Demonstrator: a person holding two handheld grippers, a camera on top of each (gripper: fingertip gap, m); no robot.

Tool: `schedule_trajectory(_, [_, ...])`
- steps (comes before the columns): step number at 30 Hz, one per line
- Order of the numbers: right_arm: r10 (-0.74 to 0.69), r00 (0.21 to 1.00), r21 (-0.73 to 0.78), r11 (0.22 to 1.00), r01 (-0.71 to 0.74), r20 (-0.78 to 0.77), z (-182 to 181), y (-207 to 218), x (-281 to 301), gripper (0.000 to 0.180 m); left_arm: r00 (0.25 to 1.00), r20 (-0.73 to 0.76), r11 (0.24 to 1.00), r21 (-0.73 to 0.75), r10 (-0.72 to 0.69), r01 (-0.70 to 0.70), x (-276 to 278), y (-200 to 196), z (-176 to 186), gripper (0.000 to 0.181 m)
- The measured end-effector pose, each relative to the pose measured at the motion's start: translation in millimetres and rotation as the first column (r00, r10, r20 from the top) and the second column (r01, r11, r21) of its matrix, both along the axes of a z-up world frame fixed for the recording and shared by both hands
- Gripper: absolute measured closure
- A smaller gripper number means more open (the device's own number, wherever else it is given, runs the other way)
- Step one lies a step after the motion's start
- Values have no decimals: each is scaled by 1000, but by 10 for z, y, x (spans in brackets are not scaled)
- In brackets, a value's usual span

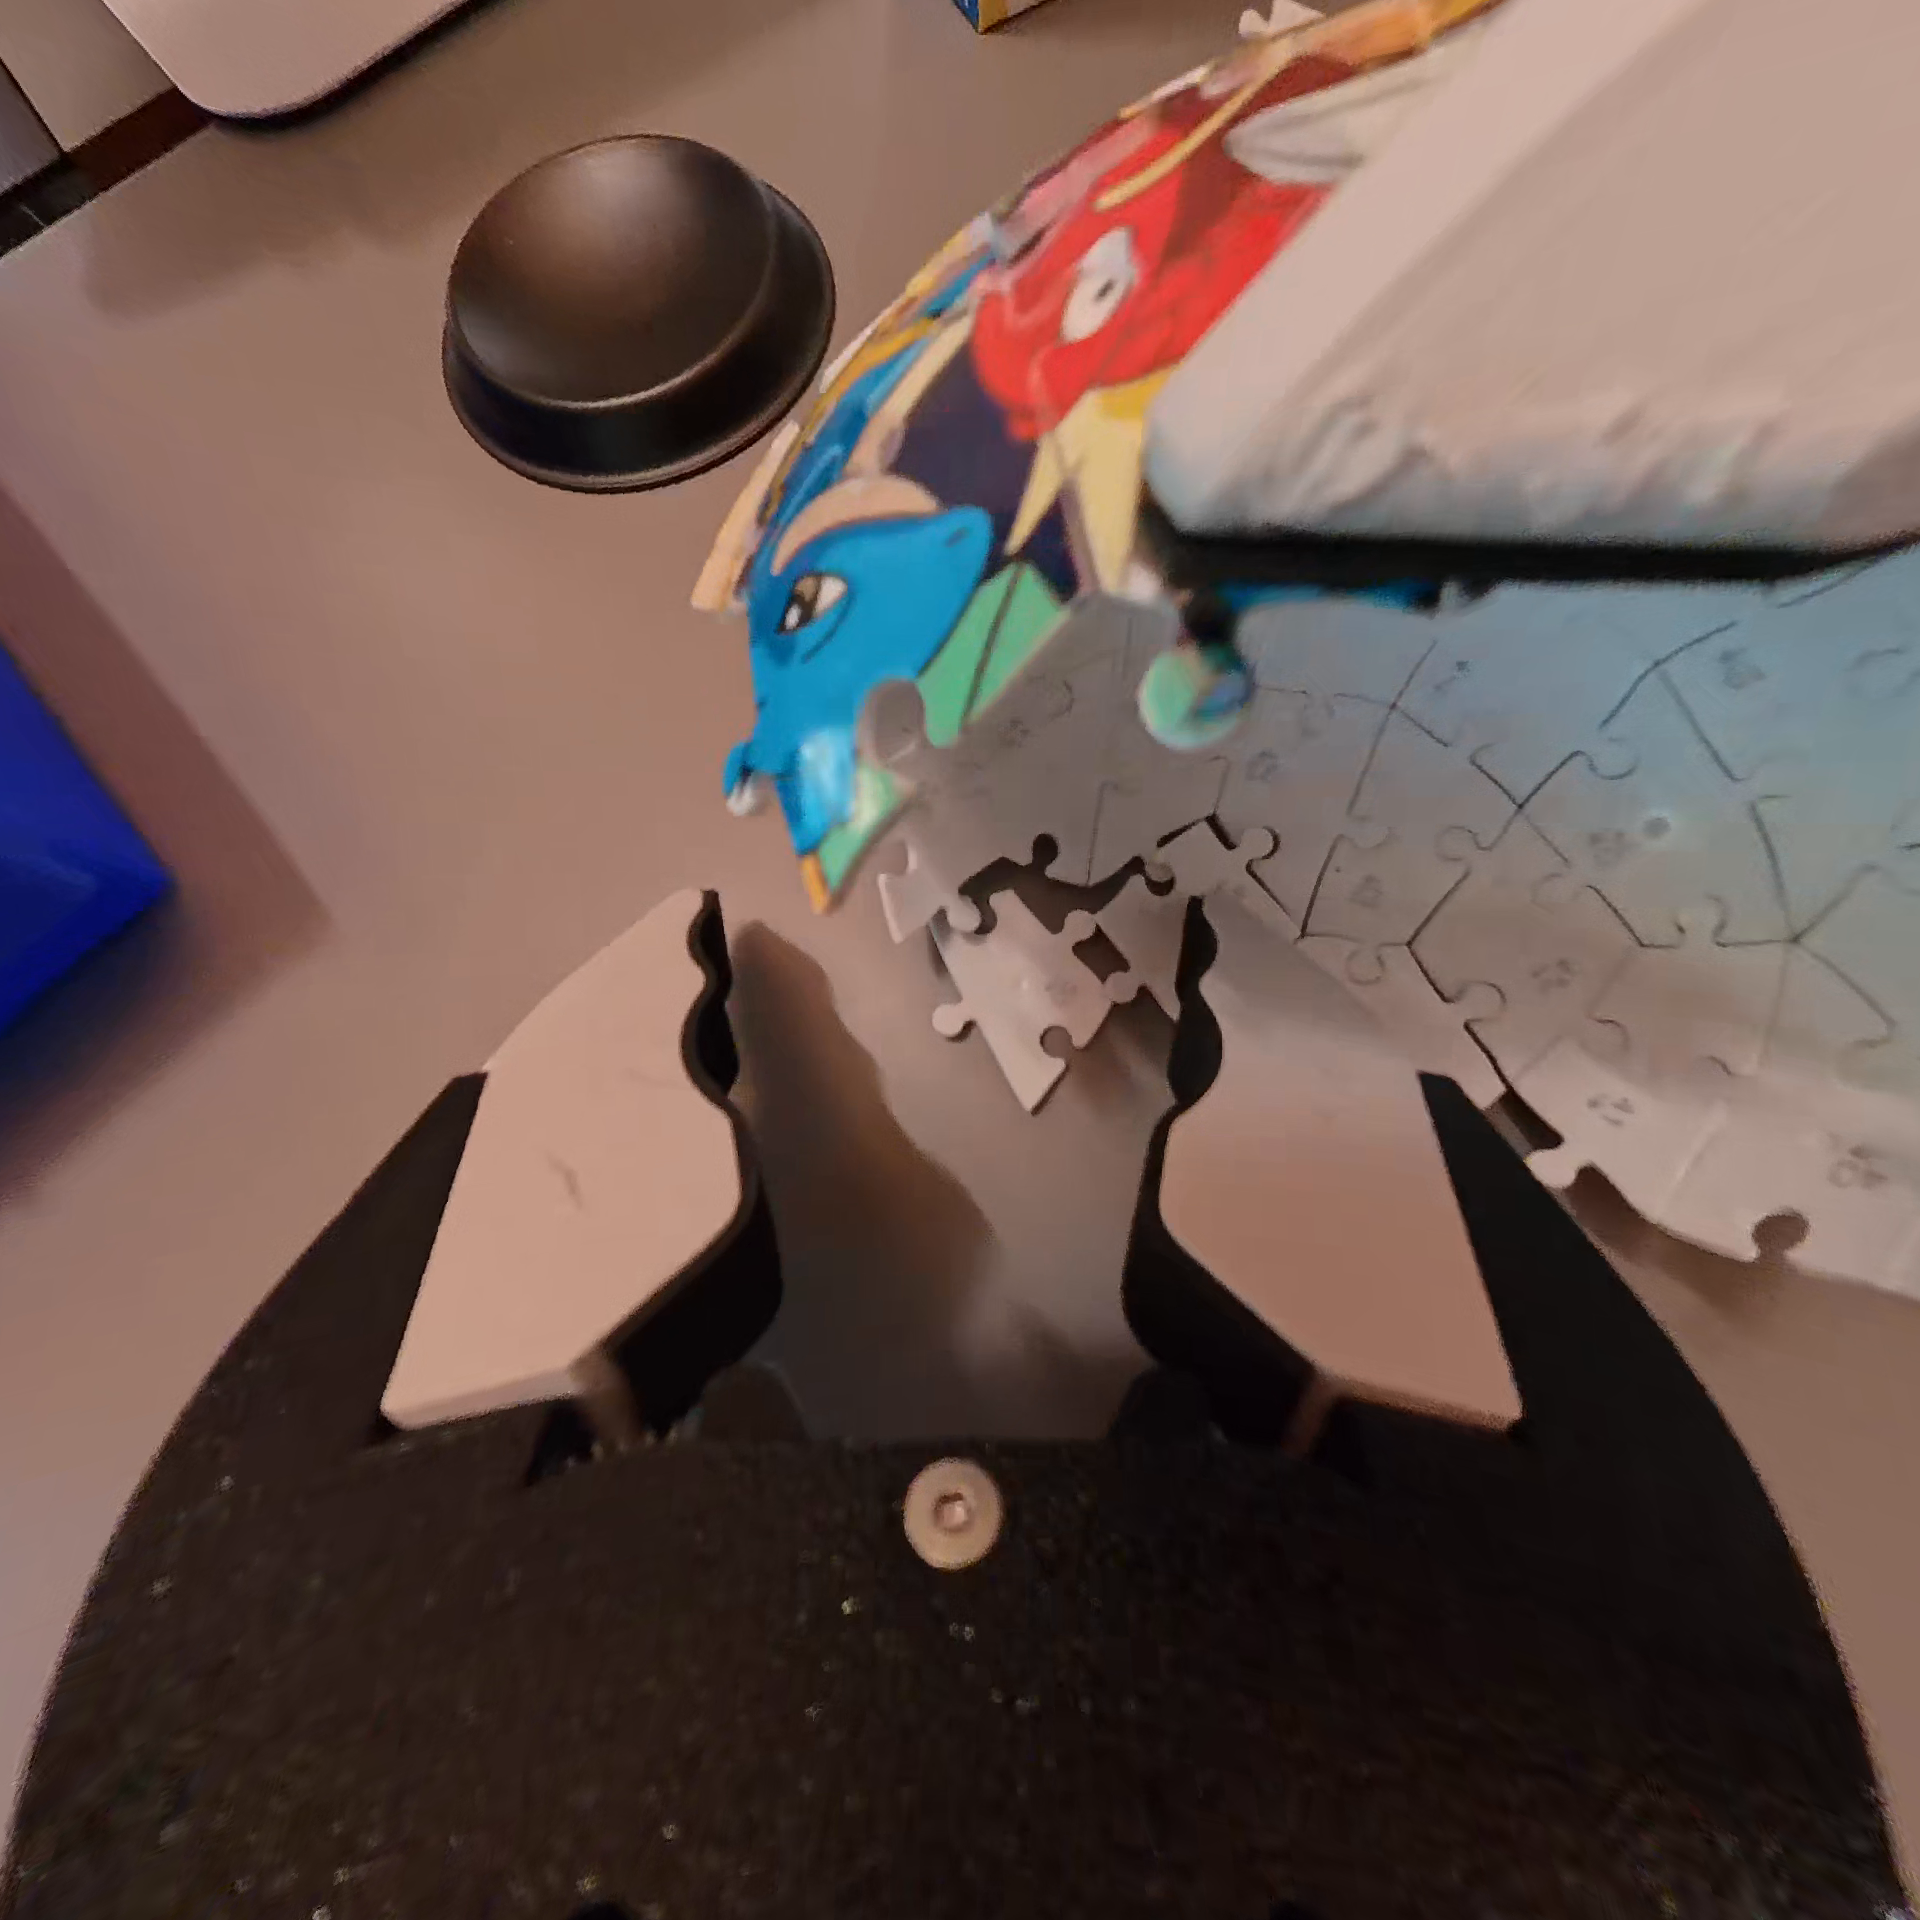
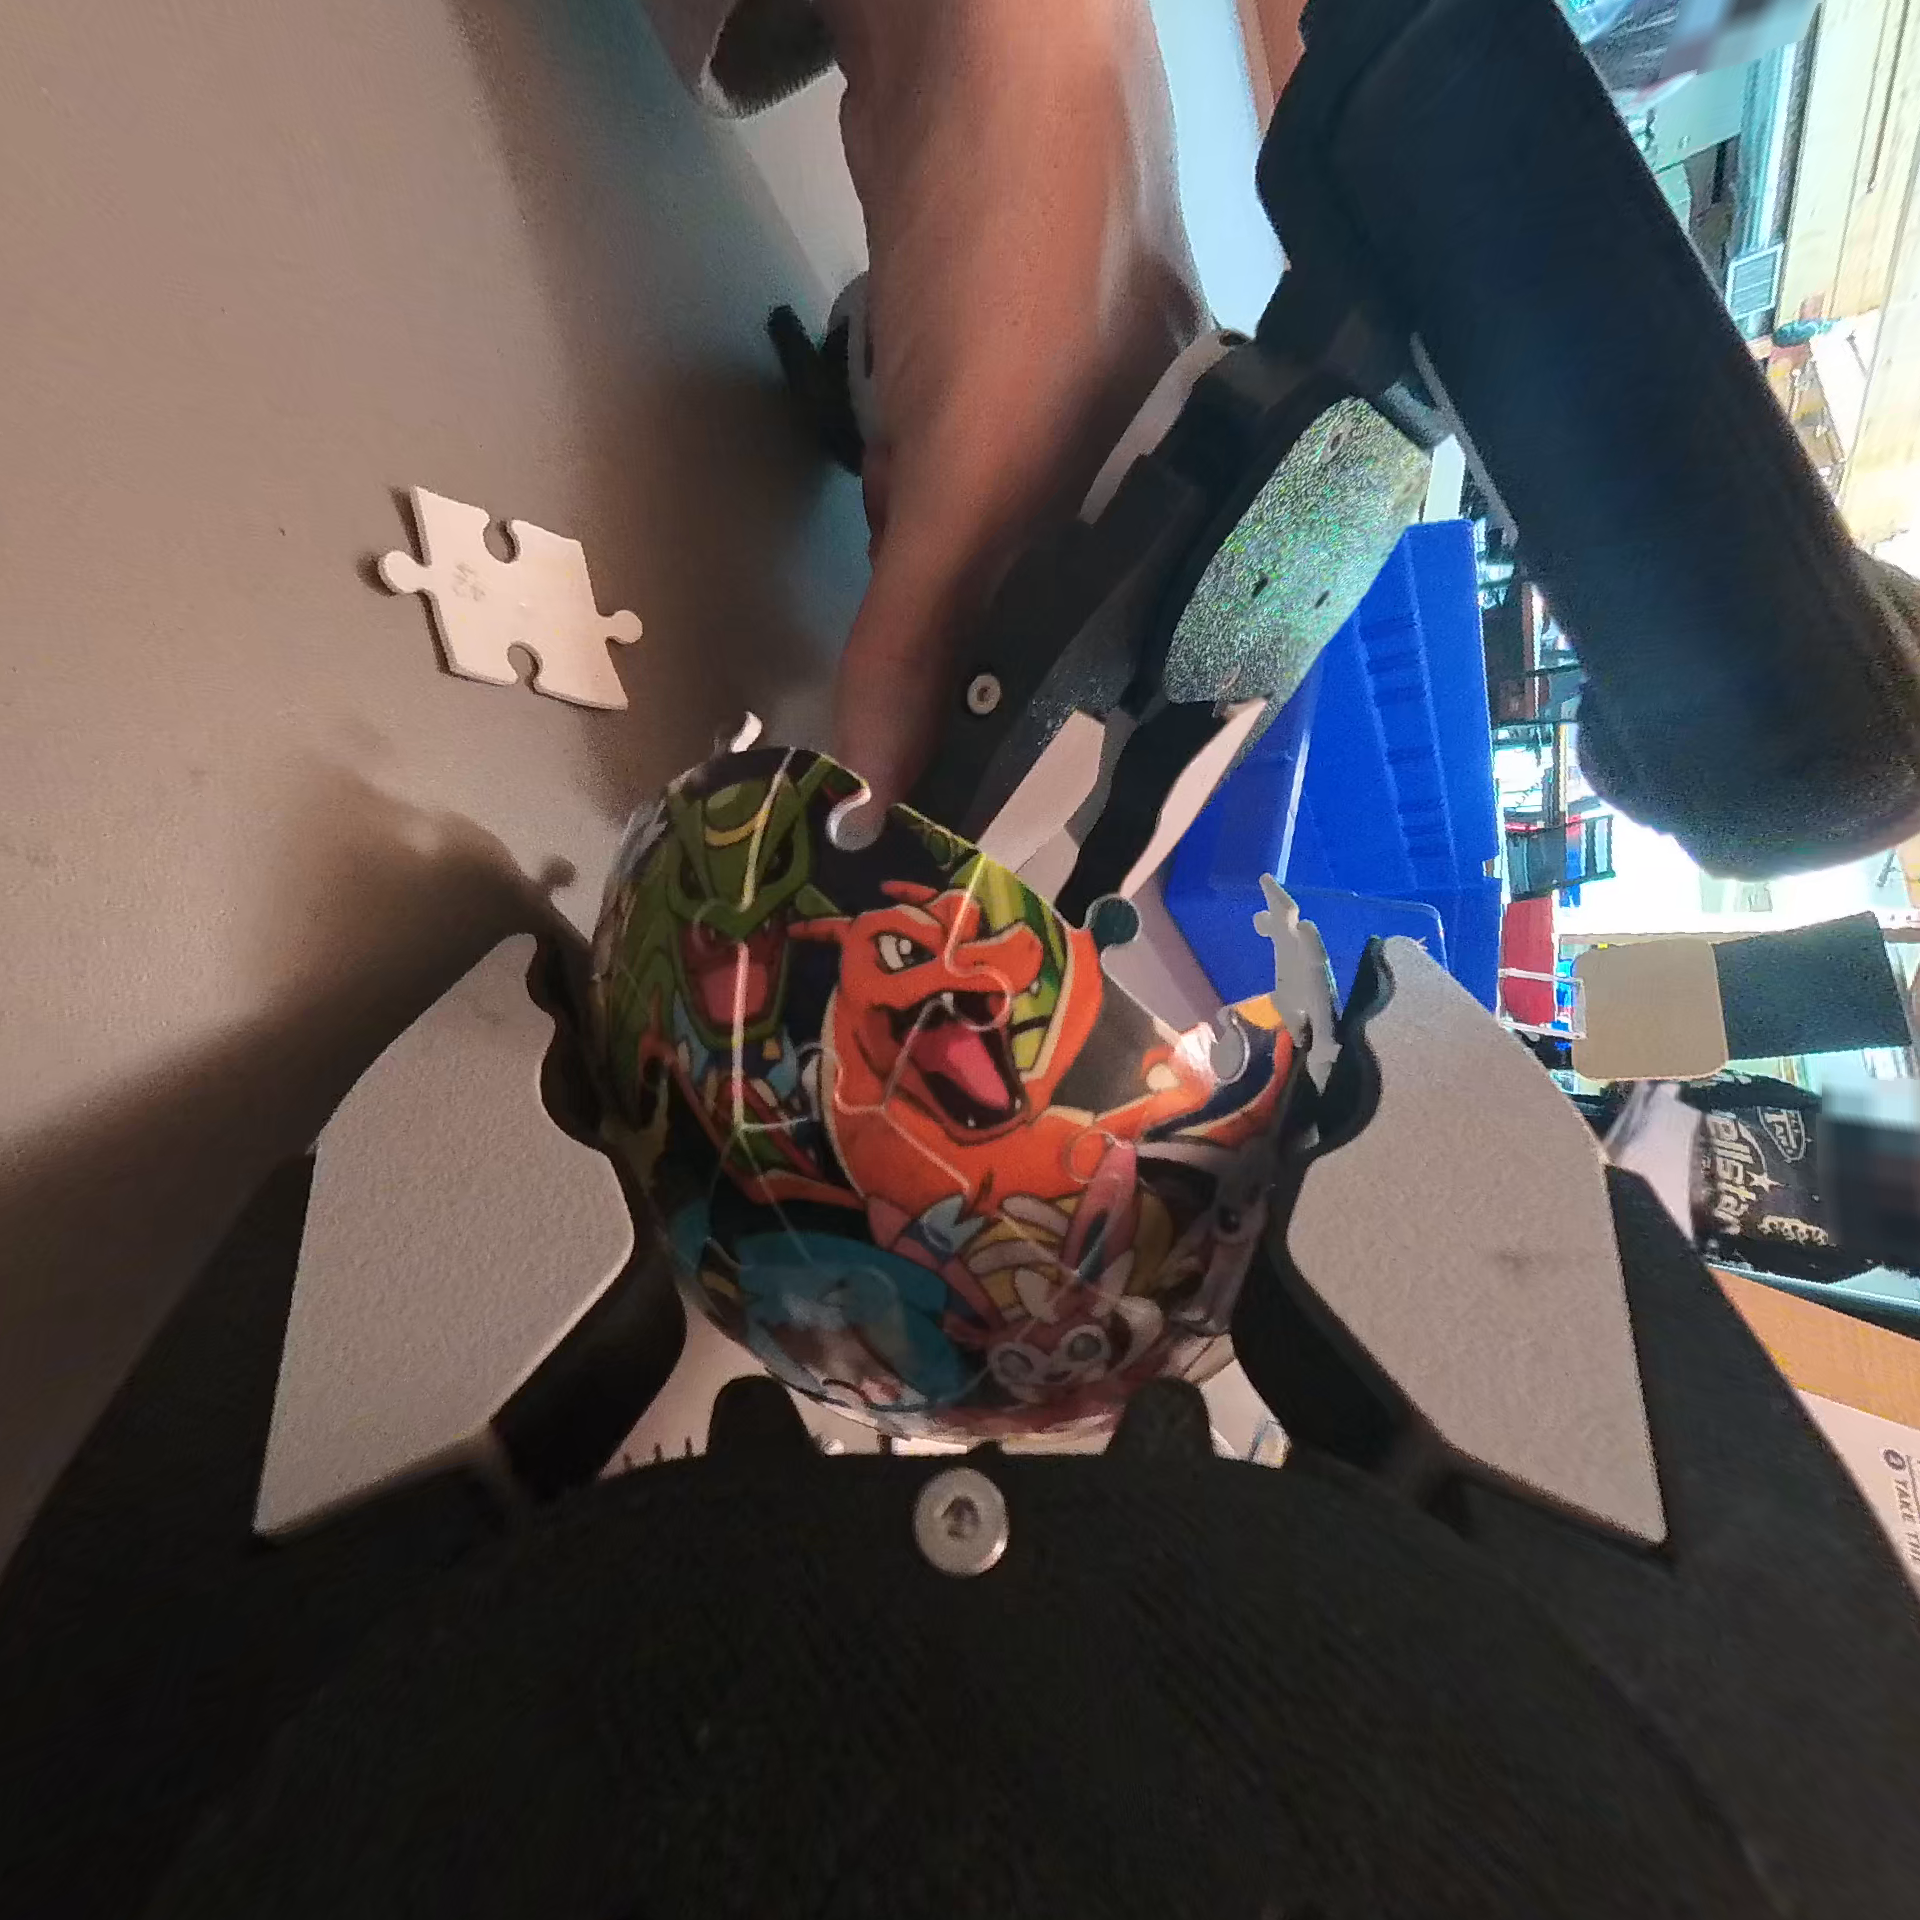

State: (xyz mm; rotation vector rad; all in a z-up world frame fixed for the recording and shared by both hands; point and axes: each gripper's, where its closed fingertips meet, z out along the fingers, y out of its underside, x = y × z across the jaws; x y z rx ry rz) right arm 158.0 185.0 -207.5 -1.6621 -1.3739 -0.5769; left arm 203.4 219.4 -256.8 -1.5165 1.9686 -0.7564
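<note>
Right claw (image 2: 961, 1049) clamped on curved puzzle shell (image 2: 935, 1091); left claw (image 1: 951, 997) wide, holding nothing, loose puzzle piece (image 1: 1023, 997) between fingers; black dome (image 1: 634, 312) far on counter (image 1: 416, 675).

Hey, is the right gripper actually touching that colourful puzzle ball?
Touching. The right wrist view shows the right gripper with both fingers pressed against the sides of the partly built puzzle ball, no gap.
</note>
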Motion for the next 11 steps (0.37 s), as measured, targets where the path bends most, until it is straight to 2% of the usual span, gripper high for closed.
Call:
schedule_trajectory(1, [1,1000,1,1000,-1,-2,0,1,0,43,1000,0,1000,-2,-2,2,1,-3,-1,99])
schedule_trajectory(8, [8,1000,6,1000,-7,-13,-1,4,-4,43,999,-21,998,-50,-29,28,-14,-62,-18,111])
schedule_trajectory(11, [8,1000,6,1000,-8,-12,-2,4,-4,43,999,-25,998,-57,-25,24,-13,-56,-21,109])
